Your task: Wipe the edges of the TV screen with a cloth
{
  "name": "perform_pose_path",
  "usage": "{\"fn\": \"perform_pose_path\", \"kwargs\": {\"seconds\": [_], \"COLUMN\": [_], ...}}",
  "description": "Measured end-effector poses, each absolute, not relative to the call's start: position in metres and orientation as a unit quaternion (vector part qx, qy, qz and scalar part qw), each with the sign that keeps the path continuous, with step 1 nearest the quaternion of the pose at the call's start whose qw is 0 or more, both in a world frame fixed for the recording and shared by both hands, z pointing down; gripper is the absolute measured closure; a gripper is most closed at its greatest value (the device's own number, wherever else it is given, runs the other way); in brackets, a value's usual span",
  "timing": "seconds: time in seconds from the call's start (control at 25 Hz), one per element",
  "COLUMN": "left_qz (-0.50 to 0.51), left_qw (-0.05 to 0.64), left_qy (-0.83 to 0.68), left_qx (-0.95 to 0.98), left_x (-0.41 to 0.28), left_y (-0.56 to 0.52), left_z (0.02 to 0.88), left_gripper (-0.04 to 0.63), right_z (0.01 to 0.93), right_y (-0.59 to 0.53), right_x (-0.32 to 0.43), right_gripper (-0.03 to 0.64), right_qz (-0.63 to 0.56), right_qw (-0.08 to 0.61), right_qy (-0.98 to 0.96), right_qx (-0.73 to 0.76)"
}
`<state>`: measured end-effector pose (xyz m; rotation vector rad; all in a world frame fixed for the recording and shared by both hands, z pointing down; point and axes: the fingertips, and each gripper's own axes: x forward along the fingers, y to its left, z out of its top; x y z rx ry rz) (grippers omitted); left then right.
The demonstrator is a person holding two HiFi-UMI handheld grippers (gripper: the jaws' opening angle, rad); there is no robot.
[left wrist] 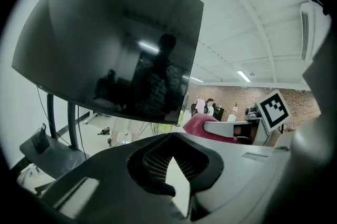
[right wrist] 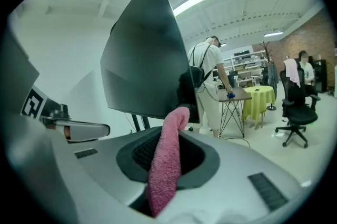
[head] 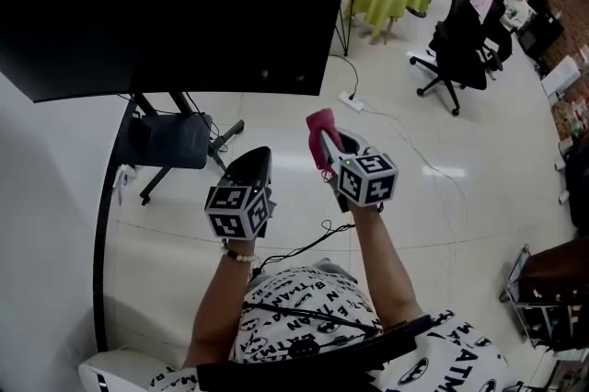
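Right gripper view shows my right gripper (right wrist: 171,133) pinching the pink cloth (right wrist: 164,170) in its jaws, my left gripper (left wrist: 172,138) closed empty; I fear bare tips scraping the TV screen (right wrist: 139,60).

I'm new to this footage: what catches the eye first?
A big dark TV fills the upper left. Just below its lower right corner, the right gripper clamps a pink cloth. The left gripper beside it is shut and holds nothing.
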<state>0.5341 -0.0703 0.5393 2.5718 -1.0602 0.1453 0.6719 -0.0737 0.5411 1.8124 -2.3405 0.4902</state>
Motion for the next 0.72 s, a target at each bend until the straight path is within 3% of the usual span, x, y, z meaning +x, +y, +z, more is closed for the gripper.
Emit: {"fn": "perform_pose_path", "kwargs": {"seconds": [0.36,0.72], "left_qz": [0.039,0.033], "left_qw": [0.187,0.188], "left_qy": [-0.372,-0.387], "left_qx": [0.908,0.902], "left_x": [0.539,0.536], "left_y": [-0.071,-0.072], "left_z": [0.539,0.530], "left_gripper": [0.607,0.607], "right_z": [0.552,0.549], "right_y": [-0.136,-0.180], "right_x": [0.740,0.723], "right_gripper": [0.551,0.551], "right_qz": [0.150,0.112], "right_qw": [0.088,0.096], "right_qy": [-0.715,-0.752], "right_qx": [0.677,0.643]}}
